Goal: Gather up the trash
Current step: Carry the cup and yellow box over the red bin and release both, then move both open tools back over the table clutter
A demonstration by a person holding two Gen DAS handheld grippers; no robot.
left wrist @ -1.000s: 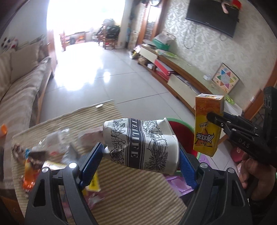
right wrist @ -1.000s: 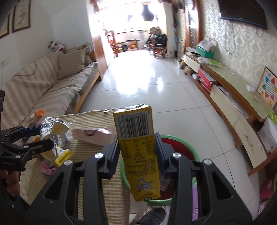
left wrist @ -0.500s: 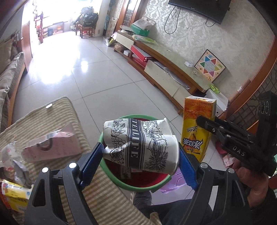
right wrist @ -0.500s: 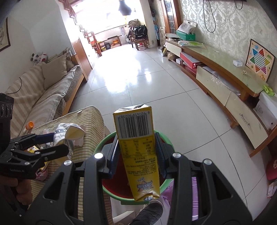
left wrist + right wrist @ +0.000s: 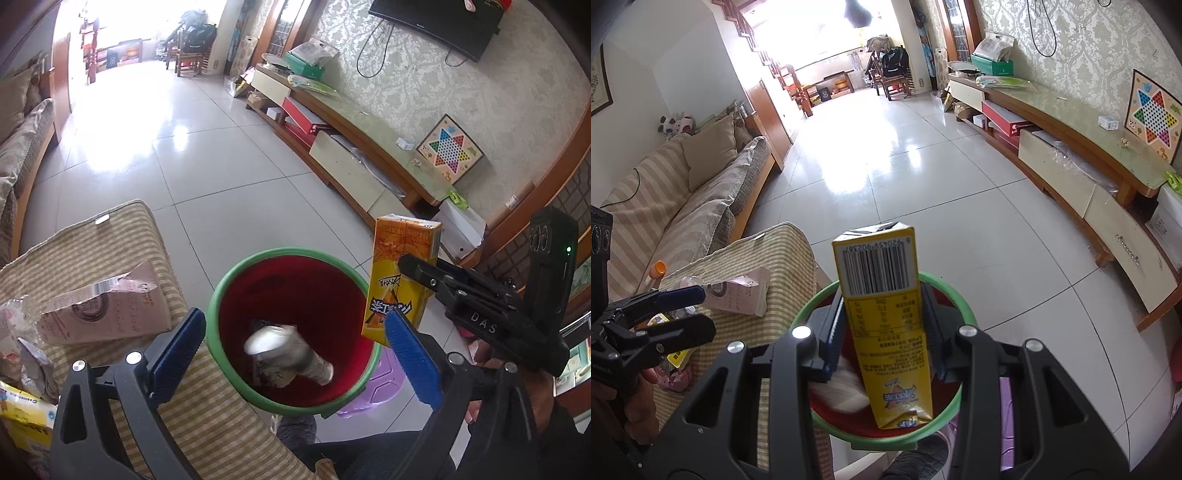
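1. Since a second ago you have swung both grippers off the striped cushion (image 5: 122, 243) and over the bin (image 5: 258, 258); the patterned paper cup (image 5: 291, 354) that sat clamped in your left gripper (image 5: 295, 354) has left it and shows blurred inside the red bin, apparently mid-fall.
2. Your left gripper's blue pads (image 5: 177, 350) now stand wide apart with nothing between them, poised over the bin's mouth.
3. Your right gripper (image 5: 882, 332) is closed on the yellow drink carton (image 5: 886, 317), which stands roughly upright with its barcode end up and its lower end above the bin's green rim (image 5: 960, 306). From the left wrist view, the carton hangs beside the far-right edge of the rim rather than over its centre.
4. You look to be at the drop-off step: one piece just released, the carton next.
5. Before you let go, I would bring the carton further over the red interior so it does not clip the rim and tip out.
6. More trash waits on the cushion: a pink torn box (image 5: 107, 310), crumpled wrappers (image 5: 22, 332) and a yellow packet (image 5: 26, 421). Your free left gripper is the one nearer them.
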